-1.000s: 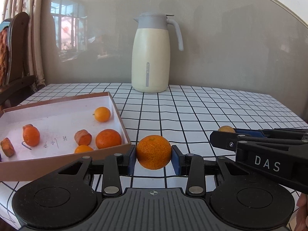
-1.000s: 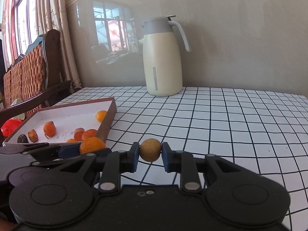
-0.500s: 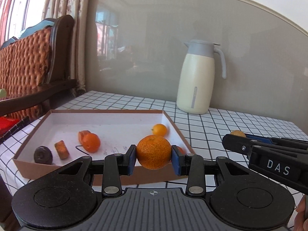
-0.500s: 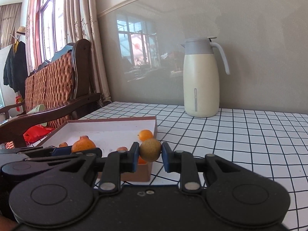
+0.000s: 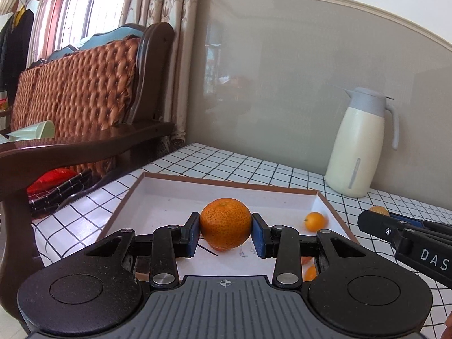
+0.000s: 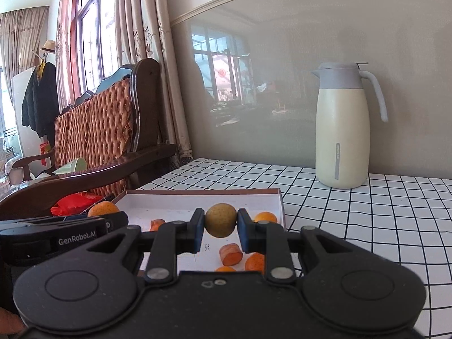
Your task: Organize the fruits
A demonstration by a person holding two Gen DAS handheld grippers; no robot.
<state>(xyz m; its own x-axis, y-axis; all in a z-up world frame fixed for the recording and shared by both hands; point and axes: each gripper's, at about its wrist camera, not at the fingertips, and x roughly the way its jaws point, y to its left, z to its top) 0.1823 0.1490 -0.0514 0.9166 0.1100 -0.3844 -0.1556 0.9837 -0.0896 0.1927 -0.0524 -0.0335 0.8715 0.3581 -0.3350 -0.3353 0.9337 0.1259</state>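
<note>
My left gripper [image 5: 226, 233] is shut on a large orange [image 5: 225, 224] and holds it above the shallow brown-rimmed box [image 5: 226, 185]. My right gripper [image 6: 220, 226] is shut on a small yellow-brown round fruit [image 6: 220, 219], held over the same box [image 6: 197, 192]. Inside the box lie a small orange fruit [image 5: 315, 221], orange pieces [image 6: 231, 253] and other small oranges [image 6: 255, 262]. In the left wrist view the right gripper's tip [image 5: 375, 222] shows at the right with its fruit [image 5: 379, 210]. In the right wrist view the left gripper [image 6: 107, 220] shows at the left with the orange [image 6: 102, 208].
A cream thermos jug [image 6: 342, 127] stands at the back of the checked tablecloth [image 6: 367, 212], against the grey wall. A dark wooden chair with an orange cushion [image 5: 84, 99] stands beyond the table's left edge, with a red bag [image 5: 50, 179] on it.
Both grippers have swung left and forward with their fruits, from over the tablecloth beside the box to above the box. Both stay shut.
</note>
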